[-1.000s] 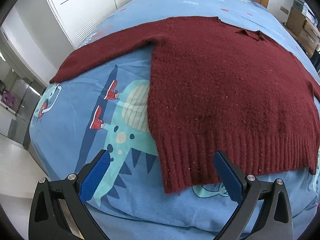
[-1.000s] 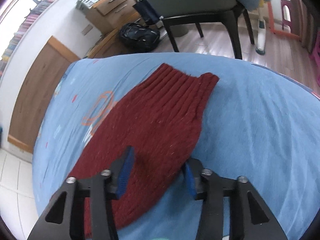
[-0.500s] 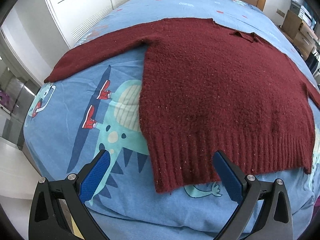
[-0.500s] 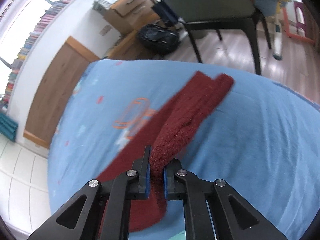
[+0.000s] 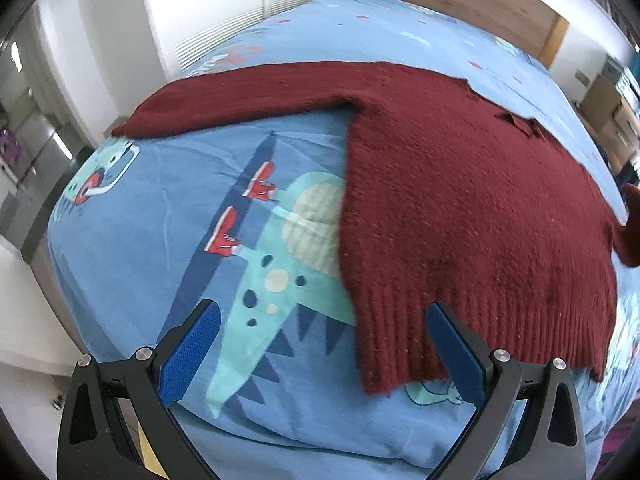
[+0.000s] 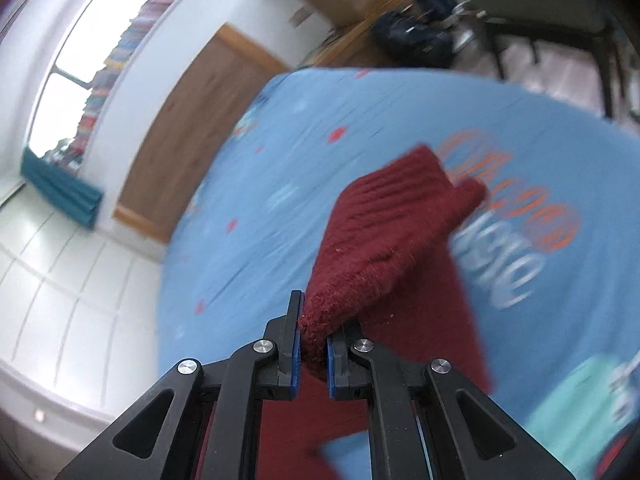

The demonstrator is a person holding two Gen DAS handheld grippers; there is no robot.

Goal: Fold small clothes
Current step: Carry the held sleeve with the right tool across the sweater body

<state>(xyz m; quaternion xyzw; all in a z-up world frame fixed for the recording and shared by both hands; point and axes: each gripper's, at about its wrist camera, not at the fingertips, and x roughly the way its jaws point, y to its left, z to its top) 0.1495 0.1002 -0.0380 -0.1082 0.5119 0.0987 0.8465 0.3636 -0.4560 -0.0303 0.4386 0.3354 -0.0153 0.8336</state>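
Maroon sweater flat on blue bed; my right claw pinching its sleeve, lifted; my left claw wide, holding nothing.

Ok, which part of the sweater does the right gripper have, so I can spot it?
On the blue bed sheet lies a dark red sweater. The right gripper is shut on its sleeve, near the ribbed cuff. That sleeve is lifted off the sheet, unlike the flat one in the left view.

blurred lettering on bedsheet, unreadable
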